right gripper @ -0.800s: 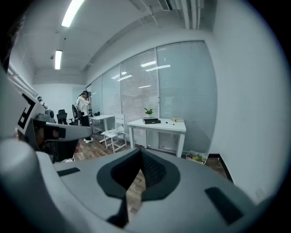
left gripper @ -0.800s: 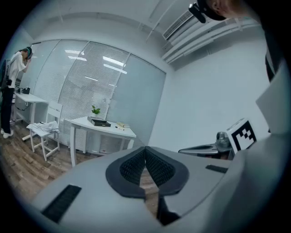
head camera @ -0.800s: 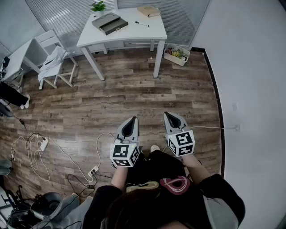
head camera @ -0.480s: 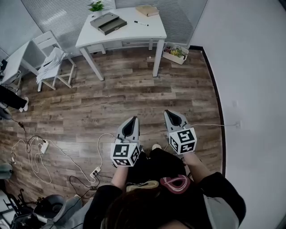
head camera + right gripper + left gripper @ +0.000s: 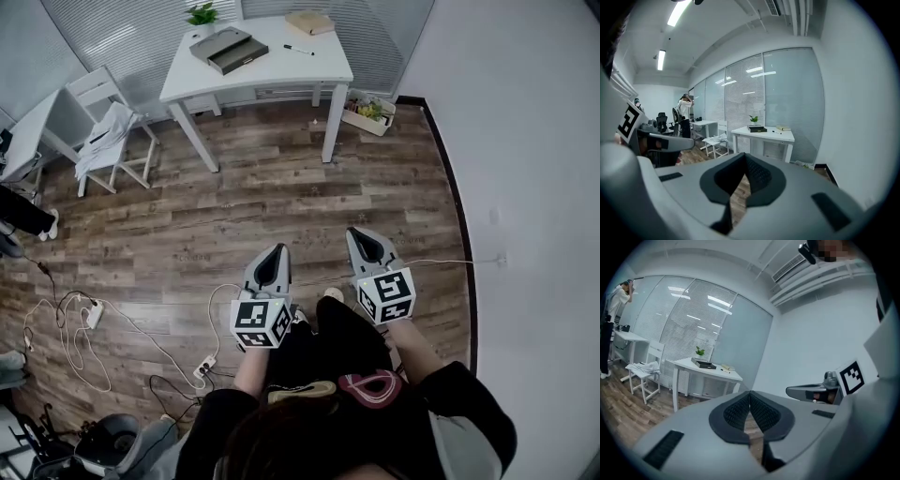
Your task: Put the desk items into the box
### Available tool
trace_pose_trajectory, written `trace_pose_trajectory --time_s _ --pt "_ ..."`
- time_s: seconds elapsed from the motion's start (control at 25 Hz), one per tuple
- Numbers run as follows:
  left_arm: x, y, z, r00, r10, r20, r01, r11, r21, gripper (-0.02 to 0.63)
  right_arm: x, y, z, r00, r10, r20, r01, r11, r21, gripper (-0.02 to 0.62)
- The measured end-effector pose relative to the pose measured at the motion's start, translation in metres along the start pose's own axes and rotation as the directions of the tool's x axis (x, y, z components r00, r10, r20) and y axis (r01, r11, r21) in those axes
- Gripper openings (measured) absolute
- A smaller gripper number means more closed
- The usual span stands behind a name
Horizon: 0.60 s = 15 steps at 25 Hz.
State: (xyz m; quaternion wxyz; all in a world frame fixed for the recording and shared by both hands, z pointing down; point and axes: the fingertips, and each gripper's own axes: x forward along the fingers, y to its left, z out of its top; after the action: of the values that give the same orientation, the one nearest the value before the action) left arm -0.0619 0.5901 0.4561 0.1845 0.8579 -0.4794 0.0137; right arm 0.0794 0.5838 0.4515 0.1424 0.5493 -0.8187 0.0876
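Across the wooden floor (image 5: 281, 202): desk (image 5: 272, 73) with box (image 5: 225, 49), pen (image 5: 298, 50), book (image 5: 312, 22), plant (image 5: 205, 13)
Left gripper (image 5: 277, 251): clenched, empty
Right gripper (image 5: 360, 234): clenched, empty

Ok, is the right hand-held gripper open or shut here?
Shut. In its own view the right hand-held gripper has its pads meeting at the tips, nothing between them, only wooden floor seen below.

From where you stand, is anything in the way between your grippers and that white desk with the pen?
Nothing visible: only wood floor lies between the left gripper, the right gripper and the desk. The chair stands aside, left.
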Motion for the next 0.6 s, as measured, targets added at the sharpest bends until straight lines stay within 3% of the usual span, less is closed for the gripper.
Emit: trace_pose_trajectory --time_s 0.28,0.6 --pt "0.032 0.005 0.003 1.000 0.014 -0.002 -0.014 1.000 0.013 0.018 0.032 -0.028 0.005 1.000 0.009 0.007 -0.010 1.000 0.021 0.008" --pt "0.128 0.014 0.029 0.999 0.050 0.005 -0.050 0.999 -0.006 0.018 0.106 -0.094 0.027 0.998 0.056 -0.001 -0.056 0.998 -0.011 0.008"
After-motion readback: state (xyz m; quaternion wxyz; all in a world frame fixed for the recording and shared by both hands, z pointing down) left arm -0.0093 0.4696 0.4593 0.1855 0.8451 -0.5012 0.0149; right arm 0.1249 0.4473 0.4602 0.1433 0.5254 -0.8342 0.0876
